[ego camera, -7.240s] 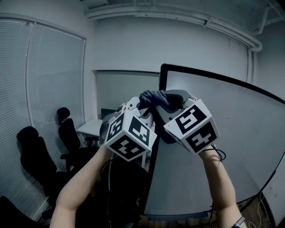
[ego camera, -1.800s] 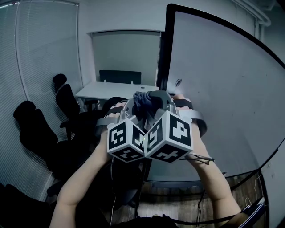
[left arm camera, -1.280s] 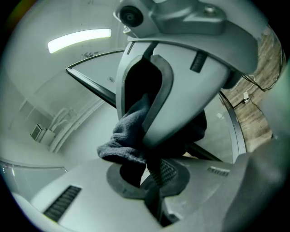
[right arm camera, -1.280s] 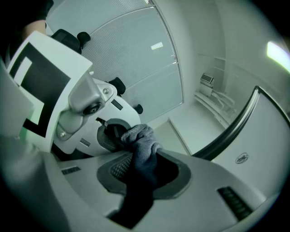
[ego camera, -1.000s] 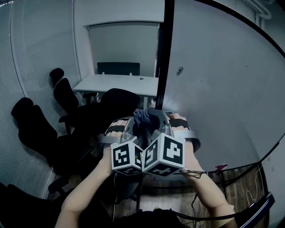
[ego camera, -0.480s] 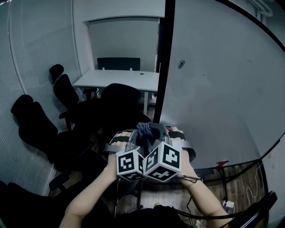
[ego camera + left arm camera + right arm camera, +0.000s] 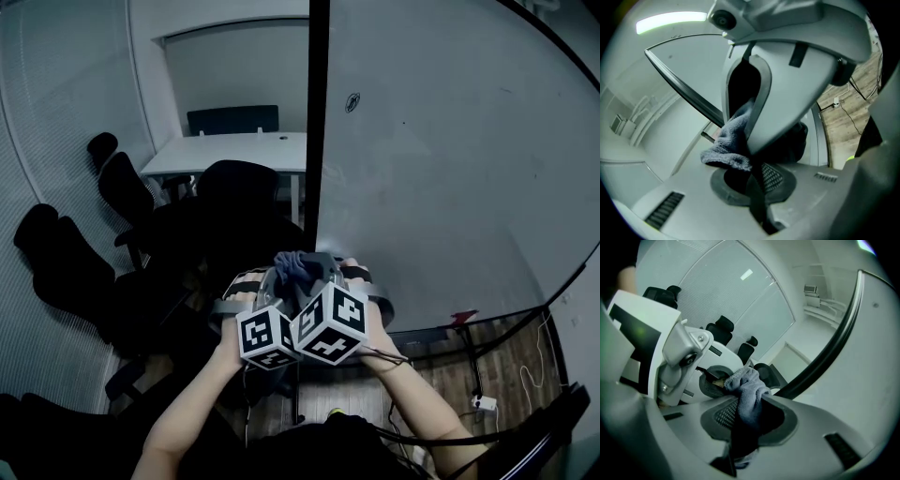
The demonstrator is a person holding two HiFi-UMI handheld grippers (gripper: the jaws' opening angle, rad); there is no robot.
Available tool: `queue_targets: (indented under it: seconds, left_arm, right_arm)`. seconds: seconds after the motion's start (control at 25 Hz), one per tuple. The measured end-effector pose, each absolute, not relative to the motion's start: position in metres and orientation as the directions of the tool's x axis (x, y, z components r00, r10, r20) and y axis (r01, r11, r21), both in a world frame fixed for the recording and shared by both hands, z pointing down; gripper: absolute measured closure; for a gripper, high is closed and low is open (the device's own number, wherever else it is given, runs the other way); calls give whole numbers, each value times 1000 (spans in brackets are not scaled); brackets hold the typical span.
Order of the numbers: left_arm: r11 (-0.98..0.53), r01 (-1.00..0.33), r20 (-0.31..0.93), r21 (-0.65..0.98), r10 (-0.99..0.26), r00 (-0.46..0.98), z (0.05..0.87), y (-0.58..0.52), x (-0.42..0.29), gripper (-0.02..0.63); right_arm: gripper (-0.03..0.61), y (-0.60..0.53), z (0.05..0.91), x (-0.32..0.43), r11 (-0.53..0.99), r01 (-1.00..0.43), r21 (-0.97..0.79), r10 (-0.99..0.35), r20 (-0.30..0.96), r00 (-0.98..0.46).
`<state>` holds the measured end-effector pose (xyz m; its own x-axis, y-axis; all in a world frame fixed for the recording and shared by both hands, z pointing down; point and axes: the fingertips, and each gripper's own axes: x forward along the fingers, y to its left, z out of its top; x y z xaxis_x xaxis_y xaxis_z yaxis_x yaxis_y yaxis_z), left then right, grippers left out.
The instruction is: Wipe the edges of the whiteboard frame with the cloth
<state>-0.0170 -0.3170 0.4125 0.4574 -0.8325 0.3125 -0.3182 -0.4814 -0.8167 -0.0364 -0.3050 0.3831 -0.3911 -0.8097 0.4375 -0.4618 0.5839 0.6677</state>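
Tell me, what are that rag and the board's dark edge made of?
The cloth looks like soft terry or microfibre: fuzzy, looped pile, bunched in folds. The whiteboard frame is a thin, straight, dark strip with a slight sheen, so smooth metal or plastic; which one the pictures leave open.

A dim office room. White slatted blinds [image 7: 47, 122] cover the left wall. Black padded office chairs [image 7: 61, 267] cluster beside a white rectangular table [image 7: 225, 153] against the pale far wall [image 7: 234, 75]. Brown wooden plank floor [image 7: 525, 342] shows at lower right.
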Motion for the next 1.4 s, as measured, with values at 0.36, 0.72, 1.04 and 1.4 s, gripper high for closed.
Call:
queue_targets:
  seconds: [0.36,0.72,1.04,1.4]
  left_arm:
    - [-503,-343,332,-793,-830,449,438,-321,-19,598]
    - [-470,-347,308,-811,-849,430,447,-324,-23,600]
    - [-478,-333,337,-813,-852,400,467,-324,-27,598]
    - [-480,-356,333,-802,-853,401,469,-324,-29,598]
  right_arm:
    - [483,-307,407,-38,559,-473,681,-825,396,-403]
    - [483,-311,419,-40,600,-523,605,-796,388,-464]
    - [483,-312,438,-44,635,-538,554,-772,416,-481]
    - [483,-311,441,-45,652,-566,504,-758,426,-494]
